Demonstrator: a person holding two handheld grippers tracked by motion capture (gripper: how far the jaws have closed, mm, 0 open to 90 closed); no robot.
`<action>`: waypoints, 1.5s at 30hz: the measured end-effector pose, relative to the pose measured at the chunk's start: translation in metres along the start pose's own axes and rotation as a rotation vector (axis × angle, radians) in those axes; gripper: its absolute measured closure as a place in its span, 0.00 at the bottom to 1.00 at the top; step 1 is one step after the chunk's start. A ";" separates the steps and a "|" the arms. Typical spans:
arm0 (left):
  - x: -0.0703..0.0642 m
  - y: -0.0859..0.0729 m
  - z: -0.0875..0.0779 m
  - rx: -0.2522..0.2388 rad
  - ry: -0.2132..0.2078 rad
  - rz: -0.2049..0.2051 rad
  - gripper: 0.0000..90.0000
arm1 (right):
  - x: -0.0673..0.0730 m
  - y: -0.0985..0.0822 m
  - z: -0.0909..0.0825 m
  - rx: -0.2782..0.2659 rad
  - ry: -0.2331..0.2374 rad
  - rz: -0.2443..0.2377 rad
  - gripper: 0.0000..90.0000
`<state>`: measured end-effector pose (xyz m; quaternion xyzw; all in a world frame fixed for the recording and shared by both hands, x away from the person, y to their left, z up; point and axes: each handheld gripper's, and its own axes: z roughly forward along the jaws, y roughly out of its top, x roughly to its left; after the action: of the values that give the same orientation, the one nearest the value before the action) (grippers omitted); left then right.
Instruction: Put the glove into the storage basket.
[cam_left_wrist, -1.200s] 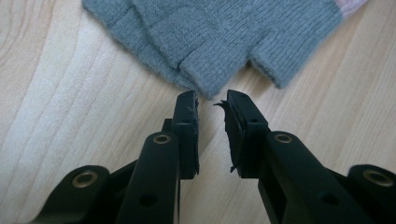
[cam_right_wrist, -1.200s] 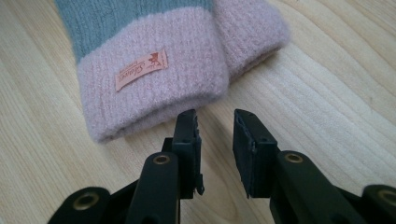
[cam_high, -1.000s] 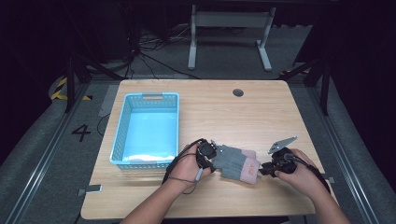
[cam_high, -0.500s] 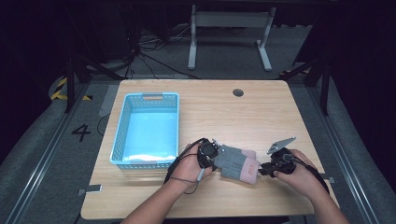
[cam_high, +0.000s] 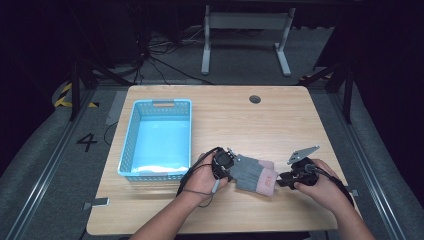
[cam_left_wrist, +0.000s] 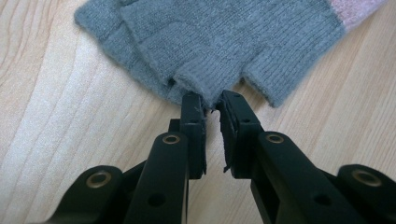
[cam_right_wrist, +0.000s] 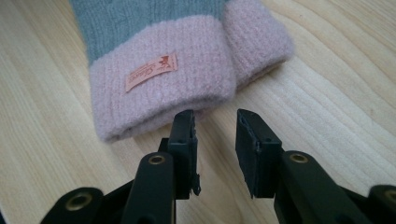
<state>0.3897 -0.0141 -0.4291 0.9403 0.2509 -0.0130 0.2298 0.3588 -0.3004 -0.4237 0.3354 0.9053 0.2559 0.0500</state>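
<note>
Two grey knit fingerless gloves (cam_high: 251, 171) with pink cuffs lie stacked on the wooden table, near its front edge. My left gripper (cam_high: 234, 162) is at their finger end. Its jaws have just been closing, and in the left gripper view the gripper (cam_left_wrist: 212, 100) pinches a grey finger stub of the glove (cam_left_wrist: 224, 32) between its tips. My right gripper (cam_high: 280, 179) is at the cuff end. Its jaws have just been opening. In the right gripper view the gripper (cam_right_wrist: 217, 121) stands apart just short of the pink cuff (cam_right_wrist: 163, 98), with nothing between the jaws.
A light blue plastic basket (cam_high: 131, 135) stands on the left half of the table (cam_high: 240, 120), a hand's width from the left gripper. A small round hole (cam_high: 255, 99) sits near the table's far edge. An orange label (cam_right_wrist: 152, 72) is sewn on the cuff.
</note>
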 end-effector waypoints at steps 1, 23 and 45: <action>0.000 0.000 0.000 -0.001 0.000 -0.001 0.88 | 0.000 0.000 -0.001 -0.006 0.008 0.007 0.76; -0.007 0.001 -0.011 -0.039 0.018 0.005 0.96 | 0.007 0.012 -0.009 -0.071 -0.014 -0.016 0.97; -0.007 -0.001 -0.016 -0.070 0.028 -0.009 0.96 | -0.016 0.033 -0.002 -0.120 -0.054 0.061 0.98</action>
<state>0.3813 -0.0098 -0.4147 0.9307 0.2585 0.0081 0.2587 0.3894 -0.2901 -0.4071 0.3662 0.8759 0.3020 0.0867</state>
